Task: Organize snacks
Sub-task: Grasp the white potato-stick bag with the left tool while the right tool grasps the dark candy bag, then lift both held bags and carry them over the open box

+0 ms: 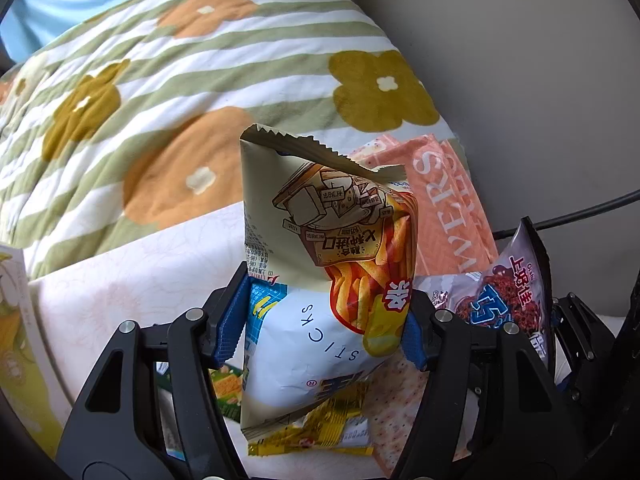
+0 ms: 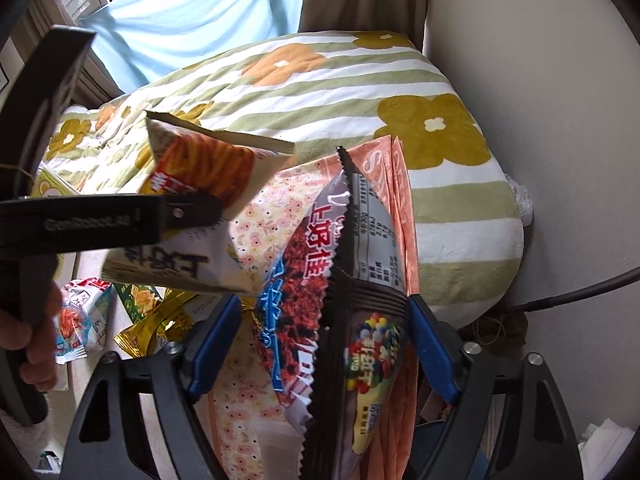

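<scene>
The left gripper (image 1: 320, 320) has its jaws clamped on a cream and white foil bag of potato sticks (image 1: 320, 248), which stands up between them, lifted off the bed. The right gripper (image 2: 324, 344) has its jaws pressed on a dark foil packet of coloured chocolate candies (image 2: 368, 344); a purple snack bag (image 2: 296, 292) is just left of it.

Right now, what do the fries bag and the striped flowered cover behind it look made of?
Fries bag: thin plastic or foil film by the look, slightly glossy; it creases sharply and has a zigzag-cut seal. Flowered cover: soft matte fabric, probably quilted cotton; puffy with stitched ridges.
</scene>
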Demonstrator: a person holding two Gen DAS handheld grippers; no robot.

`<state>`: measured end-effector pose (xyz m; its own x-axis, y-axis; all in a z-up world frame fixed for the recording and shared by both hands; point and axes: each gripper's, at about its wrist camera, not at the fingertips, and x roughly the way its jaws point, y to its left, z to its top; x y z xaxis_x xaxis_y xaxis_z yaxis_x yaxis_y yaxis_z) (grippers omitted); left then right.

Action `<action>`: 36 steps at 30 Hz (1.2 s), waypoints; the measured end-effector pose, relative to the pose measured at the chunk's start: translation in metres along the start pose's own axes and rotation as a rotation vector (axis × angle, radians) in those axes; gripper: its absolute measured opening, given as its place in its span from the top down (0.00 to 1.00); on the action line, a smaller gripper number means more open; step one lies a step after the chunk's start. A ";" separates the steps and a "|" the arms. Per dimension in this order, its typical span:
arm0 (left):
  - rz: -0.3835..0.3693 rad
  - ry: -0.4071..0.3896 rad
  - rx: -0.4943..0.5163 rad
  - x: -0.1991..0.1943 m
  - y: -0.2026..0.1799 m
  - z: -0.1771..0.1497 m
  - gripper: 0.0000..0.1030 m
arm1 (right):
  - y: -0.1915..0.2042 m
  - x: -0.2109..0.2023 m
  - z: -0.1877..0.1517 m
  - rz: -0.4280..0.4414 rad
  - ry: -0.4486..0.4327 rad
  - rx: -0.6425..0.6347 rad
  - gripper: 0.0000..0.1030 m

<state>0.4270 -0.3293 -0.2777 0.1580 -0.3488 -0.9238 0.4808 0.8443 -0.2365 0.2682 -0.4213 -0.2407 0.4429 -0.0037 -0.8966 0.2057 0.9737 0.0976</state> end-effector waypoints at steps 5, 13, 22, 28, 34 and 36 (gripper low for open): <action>0.009 -0.021 -0.016 -0.015 0.001 -0.009 0.41 | 0.001 -0.001 -0.005 -0.016 0.003 -0.022 0.42; 0.033 -0.086 -0.029 -0.056 -0.001 -0.025 0.41 | 0.000 -0.028 -0.008 0.003 -0.059 -0.038 0.56; 0.050 -0.210 -0.077 -0.135 0.001 -0.052 0.41 | 0.020 -0.090 -0.001 0.040 -0.161 -0.093 0.57; 0.086 -0.321 -0.154 -0.205 0.025 -0.080 0.41 | 0.057 -0.136 0.011 0.122 -0.237 -0.191 0.57; 0.164 -0.399 -0.249 -0.267 0.077 -0.104 0.41 | 0.108 -0.163 0.021 0.239 -0.292 -0.283 0.57; 0.169 -0.417 -0.279 -0.282 0.098 -0.114 0.41 | 0.132 -0.169 0.025 0.268 -0.312 -0.321 0.57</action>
<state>0.3311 -0.1018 -0.0745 0.5706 -0.2832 -0.7709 0.1805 0.9590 -0.2187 0.2421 -0.2976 -0.0657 0.6926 0.2351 -0.6820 -0.2070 0.9704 0.1243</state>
